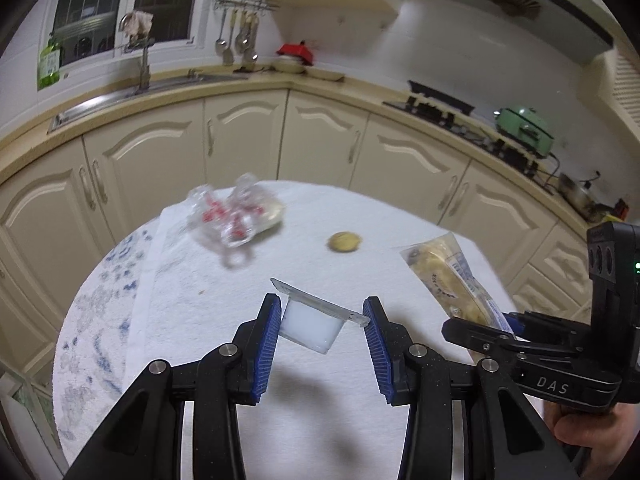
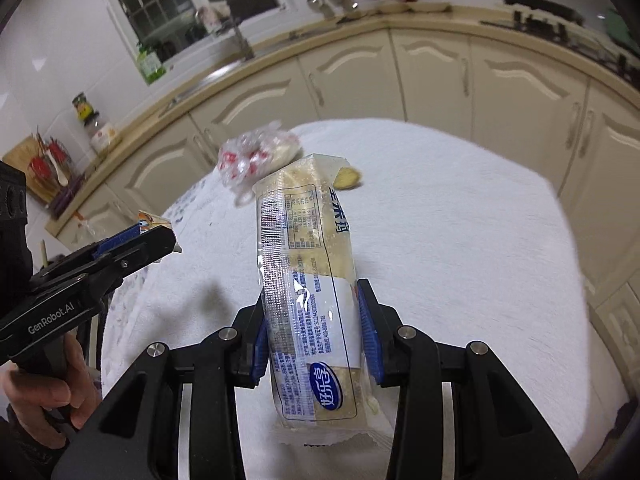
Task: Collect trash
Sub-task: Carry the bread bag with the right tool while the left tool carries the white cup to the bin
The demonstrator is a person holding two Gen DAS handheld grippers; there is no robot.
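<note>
While both hands tilt downward over the white-clothed bench (image 1: 400,216), we see the left hand-held gripper (image 1: 322,326) pinching a small white cup (image 1: 310,326) by its sides, lifted clear of the cloth. Our right hand-held gripper (image 2: 314,328) has its blue pads clamped on a long printed snack packet (image 2: 304,272), raised and pointing away from us. Farther back on the cloth lie a crumpled clear bag (image 1: 236,212) and a small yellowish lump (image 1: 345,241).
</note>
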